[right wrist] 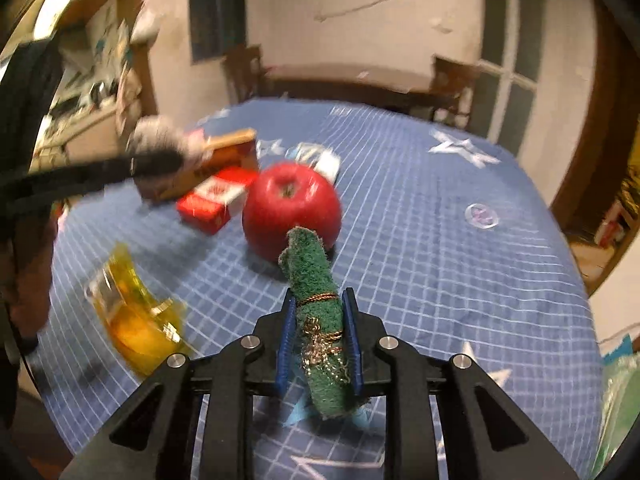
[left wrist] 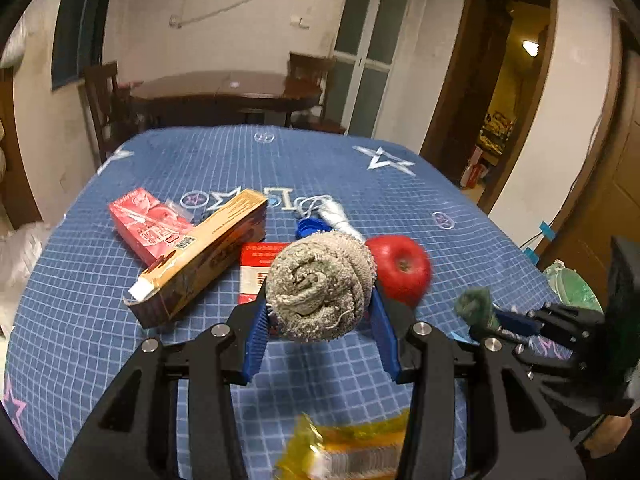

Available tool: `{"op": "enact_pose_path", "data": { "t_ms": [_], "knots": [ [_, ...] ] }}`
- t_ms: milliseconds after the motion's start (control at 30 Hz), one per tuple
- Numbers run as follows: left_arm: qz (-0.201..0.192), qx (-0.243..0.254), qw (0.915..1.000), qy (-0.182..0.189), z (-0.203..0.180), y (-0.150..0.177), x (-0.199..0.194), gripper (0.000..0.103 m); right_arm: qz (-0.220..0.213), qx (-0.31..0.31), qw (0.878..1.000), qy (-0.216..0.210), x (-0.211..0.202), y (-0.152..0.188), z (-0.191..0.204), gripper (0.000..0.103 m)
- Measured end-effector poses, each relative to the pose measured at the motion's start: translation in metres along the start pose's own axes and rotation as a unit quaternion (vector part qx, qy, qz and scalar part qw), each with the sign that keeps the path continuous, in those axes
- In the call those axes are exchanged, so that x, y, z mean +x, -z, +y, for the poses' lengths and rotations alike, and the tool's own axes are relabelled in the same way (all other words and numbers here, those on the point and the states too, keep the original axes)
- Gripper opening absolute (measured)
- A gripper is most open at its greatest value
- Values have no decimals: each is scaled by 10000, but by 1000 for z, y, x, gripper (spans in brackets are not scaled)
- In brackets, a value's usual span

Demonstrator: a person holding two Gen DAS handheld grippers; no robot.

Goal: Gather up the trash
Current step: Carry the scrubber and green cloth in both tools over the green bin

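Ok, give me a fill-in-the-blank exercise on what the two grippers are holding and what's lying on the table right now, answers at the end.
1. The left gripper has its jaws closed on a rolled grey ____.
2. The right gripper is clamped on a rolled scouring pad whose colour is ____.
3. The round red fruit on the blue checked tablecloth is an ____.
4. The crumpled plastic wrapper near the table's edge is ____ in colour.

Missing words: towel; green; apple; yellow

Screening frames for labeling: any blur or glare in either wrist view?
Left wrist: mostly sharp; grey rolled cloth crisp, yellow wrapper at the bottom edge smeared, doorway lamp blown out. Right wrist: motion blur over the background, yellow wrapper and left tongs; green scouring pad stays sharp. Fisheye bending in both.
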State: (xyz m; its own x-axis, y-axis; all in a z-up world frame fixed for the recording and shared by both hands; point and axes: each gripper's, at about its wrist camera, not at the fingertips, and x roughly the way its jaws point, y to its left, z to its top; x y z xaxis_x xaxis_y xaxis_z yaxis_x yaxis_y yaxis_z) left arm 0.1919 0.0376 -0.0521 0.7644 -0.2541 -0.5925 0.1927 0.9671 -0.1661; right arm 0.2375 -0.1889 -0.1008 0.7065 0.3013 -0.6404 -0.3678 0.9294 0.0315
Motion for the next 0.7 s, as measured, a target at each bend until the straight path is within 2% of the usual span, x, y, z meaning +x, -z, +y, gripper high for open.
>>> {"op": "enact_pose_path", "data": {
  "t_ms": [133,333,467,700],
  "knots": [
    [-298,98,9995,-38,-11,7,-16,44,-510,288,9982,156,-32,2,4,23],
    [-720,172,9971,-160,-28,15,-41,44,-1039,617,9916,460,-70,10,5,23],
    [-927,252,9948,-326,-43,17,-50,44,-1212,681,9878,698,-88,14,0,23],
    [-1094,364,9929,-306,-69,23,-57,44,-1410,710,9834,899,-113,18,-6,23]
  ]
}}
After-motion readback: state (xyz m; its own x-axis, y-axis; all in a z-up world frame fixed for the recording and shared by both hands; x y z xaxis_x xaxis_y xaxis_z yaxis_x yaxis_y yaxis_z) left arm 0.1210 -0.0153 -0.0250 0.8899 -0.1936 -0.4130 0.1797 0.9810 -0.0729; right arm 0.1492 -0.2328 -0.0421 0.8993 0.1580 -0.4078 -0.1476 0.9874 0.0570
